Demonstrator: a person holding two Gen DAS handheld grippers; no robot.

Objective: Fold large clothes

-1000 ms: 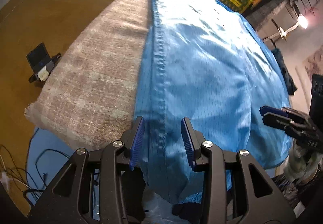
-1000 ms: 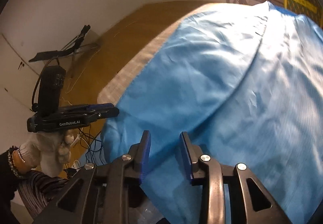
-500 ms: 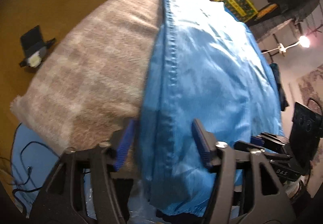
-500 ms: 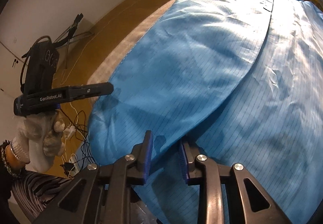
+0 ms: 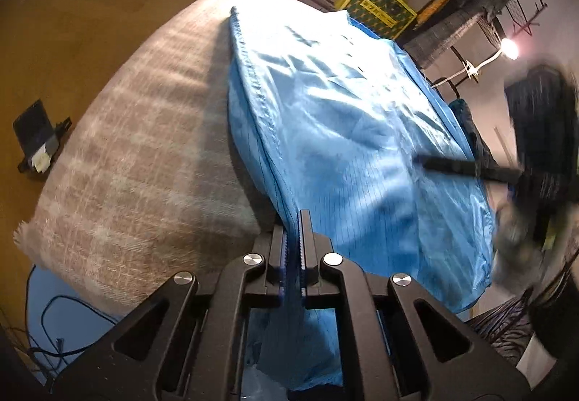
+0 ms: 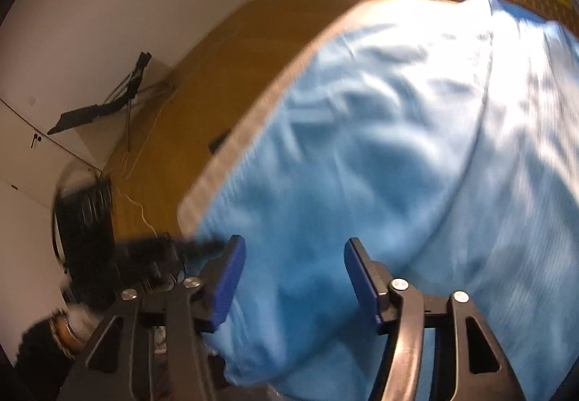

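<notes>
Left wrist view: left gripper (image 5: 294,249) pinching blue garment (image 5: 347,133) seam at lower centre, likely for folding; right gripper (image 6: 293,278) gaping wide.

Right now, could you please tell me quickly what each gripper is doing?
Left gripper: closed on the seamed edge of the blue garment.
Right gripper: open above the garment, holding nothing.

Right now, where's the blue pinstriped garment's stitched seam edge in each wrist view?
Left wrist: the stitched seam edge runs from top centre down into the shut left gripper.
Right wrist: that seam is not identifiable; only blurred blue pinstriped garment fills centre and right, ahead of the open right gripper.
Shared landmark: the beige plaid blanket along the garment's left side.
</notes>
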